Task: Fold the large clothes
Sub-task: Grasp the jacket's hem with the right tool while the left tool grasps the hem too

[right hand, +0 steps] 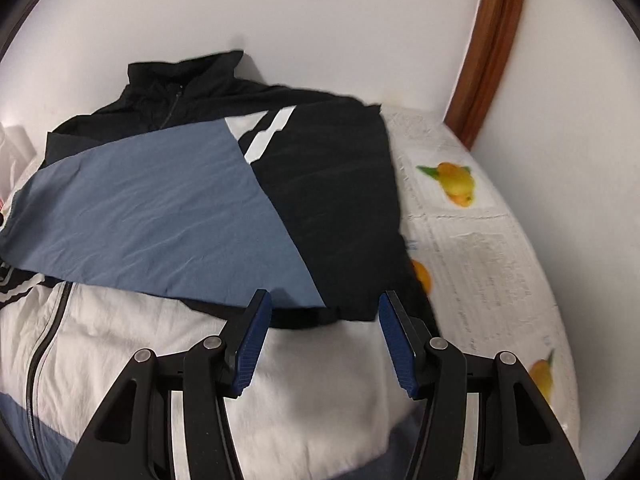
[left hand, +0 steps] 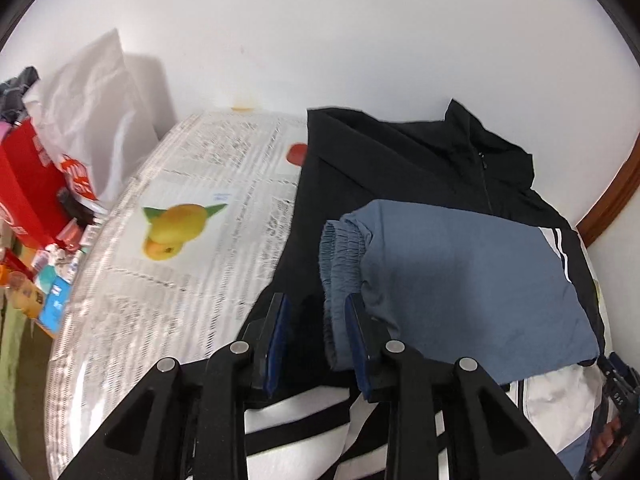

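Note:
A black, blue and white zip jacket (left hand: 400, 168) lies on a round table, collar toward the wall. Its blue sleeve (left hand: 460, 276) is folded across the body, with the ribbed cuff (left hand: 336, 248) at the left. My left gripper (left hand: 316, 312) is open, its jaws either side of the cuff's lower edge. In the right wrist view the jacket (right hand: 328, 200) shows the folded blue sleeve (right hand: 160, 208) over the white lower body (right hand: 320, 380). My right gripper (right hand: 324, 308) is open and empty, just above the black hem of the folded part.
The table has a newspaper-print cover (left hand: 180, 240) with mango pictures (right hand: 456, 182). Left of it stand a red box (left hand: 28, 184), a white plastic bag (left hand: 96, 100) and small packets (left hand: 52, 280). A white wall is behind, with a wooden frame (right hand: 492, 40) at the right.

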A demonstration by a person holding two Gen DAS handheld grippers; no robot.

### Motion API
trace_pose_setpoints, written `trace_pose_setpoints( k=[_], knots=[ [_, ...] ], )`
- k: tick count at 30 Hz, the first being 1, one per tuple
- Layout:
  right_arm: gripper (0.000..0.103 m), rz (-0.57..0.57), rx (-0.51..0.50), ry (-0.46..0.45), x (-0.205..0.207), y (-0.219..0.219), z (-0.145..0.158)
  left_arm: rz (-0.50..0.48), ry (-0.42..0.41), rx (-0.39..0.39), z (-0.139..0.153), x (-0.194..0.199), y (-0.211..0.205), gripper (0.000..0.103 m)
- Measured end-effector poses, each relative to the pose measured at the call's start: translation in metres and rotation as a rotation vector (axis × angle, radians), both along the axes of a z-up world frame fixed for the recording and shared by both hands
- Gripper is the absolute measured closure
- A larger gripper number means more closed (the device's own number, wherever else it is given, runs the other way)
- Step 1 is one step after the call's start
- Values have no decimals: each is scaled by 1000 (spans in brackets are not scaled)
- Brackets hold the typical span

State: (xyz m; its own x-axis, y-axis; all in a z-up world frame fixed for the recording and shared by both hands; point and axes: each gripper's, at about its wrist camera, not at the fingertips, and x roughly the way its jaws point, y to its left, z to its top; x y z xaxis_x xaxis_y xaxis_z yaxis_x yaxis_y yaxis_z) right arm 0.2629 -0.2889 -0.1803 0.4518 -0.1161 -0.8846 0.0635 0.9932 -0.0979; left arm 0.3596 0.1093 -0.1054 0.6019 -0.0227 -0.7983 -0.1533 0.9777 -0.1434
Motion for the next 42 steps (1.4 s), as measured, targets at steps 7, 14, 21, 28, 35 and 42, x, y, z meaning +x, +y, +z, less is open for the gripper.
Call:
trace_pose_setpoints(
  k=[7,14,21,28,35,42],
  knots=[
    [43,-23,25,-34,-46,-14,33,-25,-27,-19,20,-52,9,76],
    [43,-73,60,-18,-104,-31,37,-34,-17,22,14,-113,16,42],
    [40,-109,86,15,-164,-44,21,-4,63,26,-18,-170,37,41],
    [40,-97,145,50,-199,-39,3,-24,65,-17,-39,-210,39,41],
    [53,-105,103,-17,-213,-27,2,-44,51,53,-42,-224,20,43],
    [97,-18,90,-20,-217,-11,10,-71,43,50,-39,-234,8,90]
  ],
)
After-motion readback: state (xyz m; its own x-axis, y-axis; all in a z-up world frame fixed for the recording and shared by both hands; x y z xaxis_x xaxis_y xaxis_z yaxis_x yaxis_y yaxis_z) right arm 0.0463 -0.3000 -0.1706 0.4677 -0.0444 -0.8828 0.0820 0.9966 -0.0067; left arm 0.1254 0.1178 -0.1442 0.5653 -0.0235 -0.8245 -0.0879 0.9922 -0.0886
